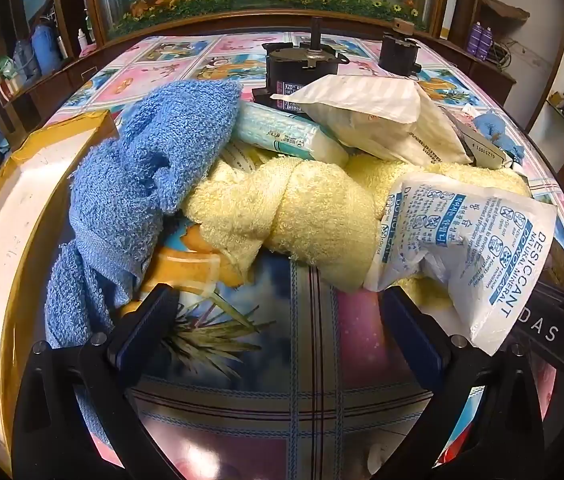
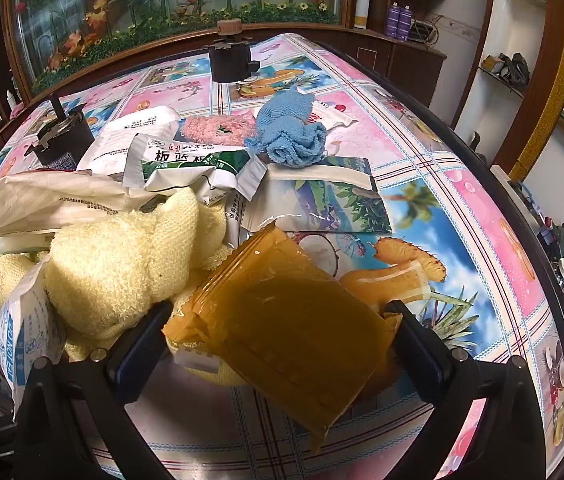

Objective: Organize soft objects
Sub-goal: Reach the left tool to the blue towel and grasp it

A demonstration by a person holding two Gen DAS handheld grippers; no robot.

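Btwn blue towel [image 1: 142, 168] & desiccant pack [image 1: 470, 248]: knotted, fluffy yellow towel [image 1: 282, 208].

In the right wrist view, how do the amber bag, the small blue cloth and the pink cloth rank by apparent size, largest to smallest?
1. Amber bag, though it lies nearest the camera, which enlarges it.
2. Small blue cloth.
3. Pink cloth, partly hidden by the blue one, so the last two are unsure.

Knotted yellow towel [image 1: 282, 216] sits just ahead of left gripper [image 1: 282, 320], crumpled blue towel [image 1: 142, 184] to its left, desiccant pack [image 1: 470, 248] draped on its right end.
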